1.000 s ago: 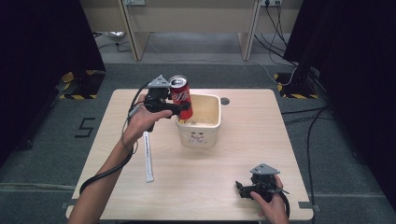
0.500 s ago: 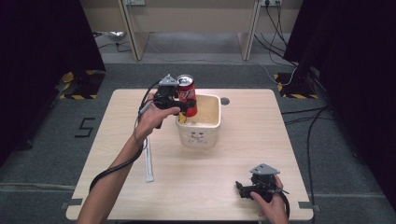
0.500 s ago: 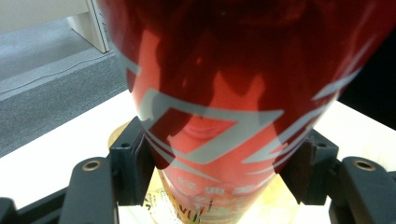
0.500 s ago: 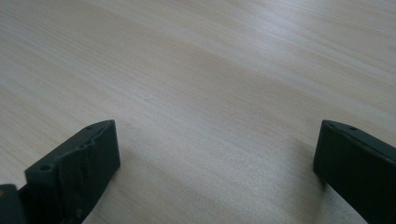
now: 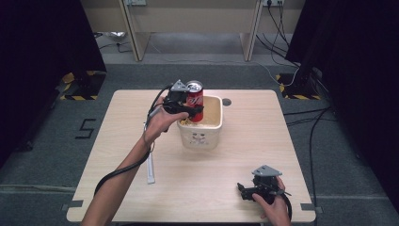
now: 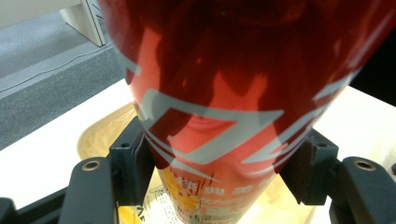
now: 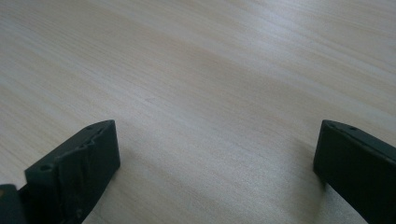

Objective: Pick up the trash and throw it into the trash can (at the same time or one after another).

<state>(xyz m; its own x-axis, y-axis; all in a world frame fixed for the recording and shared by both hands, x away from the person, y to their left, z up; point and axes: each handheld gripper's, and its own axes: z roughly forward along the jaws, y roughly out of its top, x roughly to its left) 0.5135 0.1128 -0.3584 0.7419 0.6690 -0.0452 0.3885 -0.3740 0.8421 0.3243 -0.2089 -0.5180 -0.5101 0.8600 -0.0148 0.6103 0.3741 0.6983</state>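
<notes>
A: From above?
B: The left gripper [image 5: 194, 109] clamps a red can [image 5: 194, 100] over the cream tub's [image 5: 202, 136] left rim; bare table [image 5: 244, 117] all round.
A: Gripper views?
B: The can's top is cropped; the right gripper [image 7: 215, 158] gapes wide, empty, over bare wood.

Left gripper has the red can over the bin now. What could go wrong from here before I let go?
1. The red can hangs over the near-left rim of the cream bin, not its middle; released here, it could clip the rim and fall onto the table.
2. The left gripper clamps the can's smooth curved side, so a jolt might let it slip.
3. The bin looks light; pressing on the rim may tip it.
</notes>
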